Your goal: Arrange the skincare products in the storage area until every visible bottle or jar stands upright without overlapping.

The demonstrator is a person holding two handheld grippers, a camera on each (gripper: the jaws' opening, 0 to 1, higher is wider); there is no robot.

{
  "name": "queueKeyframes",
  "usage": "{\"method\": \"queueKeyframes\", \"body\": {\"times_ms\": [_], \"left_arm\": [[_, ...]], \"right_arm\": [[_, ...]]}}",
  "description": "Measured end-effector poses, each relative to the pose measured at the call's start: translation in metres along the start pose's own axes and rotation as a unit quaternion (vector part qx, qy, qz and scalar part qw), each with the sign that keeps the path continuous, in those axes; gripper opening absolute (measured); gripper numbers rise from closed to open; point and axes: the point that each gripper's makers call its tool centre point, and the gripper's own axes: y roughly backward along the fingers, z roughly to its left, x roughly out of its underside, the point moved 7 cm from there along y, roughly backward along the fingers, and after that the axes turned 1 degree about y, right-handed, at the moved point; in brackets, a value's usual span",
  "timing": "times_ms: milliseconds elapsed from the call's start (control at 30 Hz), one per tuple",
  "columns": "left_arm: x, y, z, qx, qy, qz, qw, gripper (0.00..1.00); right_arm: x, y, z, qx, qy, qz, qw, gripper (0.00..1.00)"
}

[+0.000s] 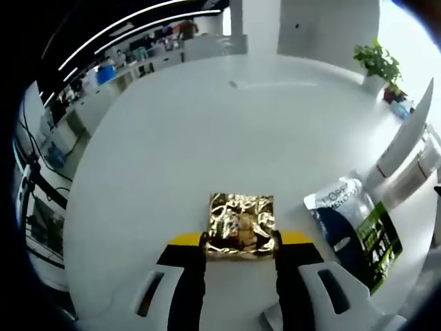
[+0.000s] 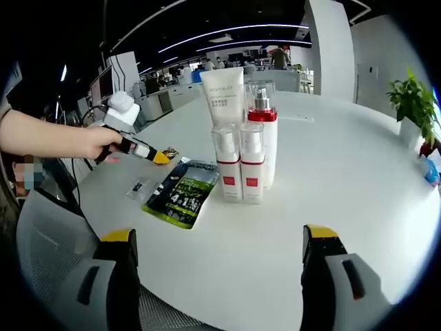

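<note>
A small gold foil-wrapped box point(image 1: 240, 225) is seen low in the centre of the left gripper view, pinched between the two yellow-tipped jaws of the left gripper point(image 1: 240, 239); its side faces are touched by the jaw tips, and its crinkled top is turned toward the camera. It is held at the white table point(image 1: 207, 124); whether it rests on the surface or is lifted just off it cannot be told.

To the lower right of that view a flat dark sachet point(image 1: 353, 231) with a green label lies on the table, and past it, at the right edge, a white tube point(image 1: 406, 138) and pump bottles are glimpsed.

In the right gripper view the upright group is seen in the upper centre: the white tube point(image 2: 224, 96) at the back, a clear bottle with a red collar point(image 2: 262, 131) beside it, and two small white pump bottles point(image 2: 240, 162) in front, standing close together. The sachet point(image 2: 179, 193) lies flat just to the left of them. The right gripper point(image 2: 220, 252) is spread wide with nothing between its jaws, low in the frame and well apart from the bottles. At the left of this view a person's hand point(image 2: 89, 141) is seen on the left gripper point(image 2: 155, 156), with the box at its tip.

The step in hand is judged to be the placing of the gold box. It would be done well if the box were set on a bare patch near the group, clear of the sachet, kept level, and released only once seated.
</note>
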Motion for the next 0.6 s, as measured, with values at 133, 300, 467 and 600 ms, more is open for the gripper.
{"method": "queueKeyframes", "body": {"times_ms": [133,300,467,600], "left_arm": [[-0.007,0.011,0.002,0.015,-0.023,-0.022,0.9994,0.37],[-0.013,0.028,0.003,0.035,-0.057,-0.042,0.9969,0.37],[-0.015,0.045,-0.004,0.054,-0.103,-0.061,0.9913,0.37],[-0.015,0.055,-0.012,0.069,-0.131,-0.070,0.9865,0.37]], "right_arm": [[-0.001,0.000,0.001,-0.002,0.001,-0.002,1.0000,1.00],[-0.001,-0.001,0.003,-0.012,0.000,-0.004,0.9999,0.97],[-0.004,0.000,0.002,-0.005,0.008,-0.011,0.9999,0.96],[-0.005,0.002,0.002,-0.005,0.002,-0.016,0.9999,0.96]]}}
